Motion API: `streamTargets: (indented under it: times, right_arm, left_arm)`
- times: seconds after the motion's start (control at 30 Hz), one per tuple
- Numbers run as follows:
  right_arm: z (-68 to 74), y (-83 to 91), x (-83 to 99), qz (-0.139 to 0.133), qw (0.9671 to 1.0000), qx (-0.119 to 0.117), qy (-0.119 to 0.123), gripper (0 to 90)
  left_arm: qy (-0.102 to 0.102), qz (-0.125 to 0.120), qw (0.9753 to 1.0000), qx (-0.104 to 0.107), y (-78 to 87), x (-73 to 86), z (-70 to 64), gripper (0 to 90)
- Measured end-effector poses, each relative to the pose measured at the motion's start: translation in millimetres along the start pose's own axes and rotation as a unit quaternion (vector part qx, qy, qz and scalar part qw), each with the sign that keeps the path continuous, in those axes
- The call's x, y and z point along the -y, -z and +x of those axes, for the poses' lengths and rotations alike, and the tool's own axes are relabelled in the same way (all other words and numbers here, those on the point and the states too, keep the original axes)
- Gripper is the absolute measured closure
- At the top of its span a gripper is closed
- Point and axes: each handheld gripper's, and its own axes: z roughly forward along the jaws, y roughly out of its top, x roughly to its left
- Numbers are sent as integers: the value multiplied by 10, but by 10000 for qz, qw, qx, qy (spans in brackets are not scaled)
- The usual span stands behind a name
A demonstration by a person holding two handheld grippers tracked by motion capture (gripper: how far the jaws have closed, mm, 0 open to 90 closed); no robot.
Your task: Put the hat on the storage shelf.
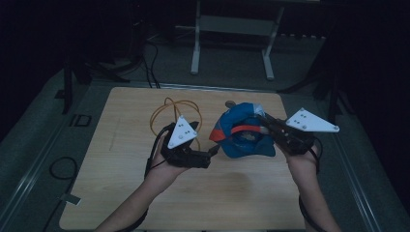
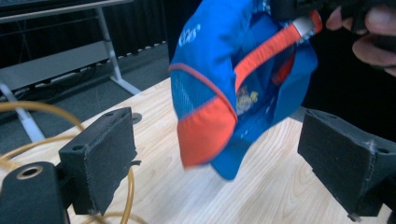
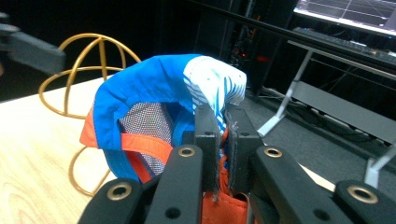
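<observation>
Two tools: right tool [image 3: 222, 140] clamped on cap [image 1: 244, 130], held just above surface [image 1: 145, 203]; left tool [image 2: 224, 154] wide open, empty. Bring left onto orange brim [image 2: 205, 135], pinch gently.

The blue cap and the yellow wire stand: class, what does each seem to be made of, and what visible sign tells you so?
Blue cap: soft woven fabric, matte, with mesh lining; it folds and droops where the right gripper pinches it.
Yellow wire stand: probably metal wire with a gold-coloured finish, possibly coated; thin hoops hold a rigid dome shape.
</observation>
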Motion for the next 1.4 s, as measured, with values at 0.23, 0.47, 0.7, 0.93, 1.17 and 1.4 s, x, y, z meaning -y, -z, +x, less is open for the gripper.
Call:
streamTargets:
  times: [0.23,0.47,0.7,0.93,1.17,1.4]
  right_arm:
    - [63,32,11,-39,9999,-131,46,849]
    - [164,114,-29,-153,9992,-323,164,849]
    - [239,185,-41,-277,9980,-510,260,849]
    - [276,185,27,-267,9979,-540,223,849]
    - [303,161,117,-164,9984,-496,204,848]
    - [349,167,187,-143,9985,-529,87,846]
  left_arm:
    - [7,104,9999,11,-210,-64,19,149]
    - [45,215,9997,122,-323,-116,36,149]
    - [100,232,9993,278,-366,-102,50,199]
    - [27,120,9992,372,-404,-79,-20,522]
    - [-51,188,9994,274,-448,-71,-97,872]
    - [-263,271,9992,128,-476,-109,-153,887]
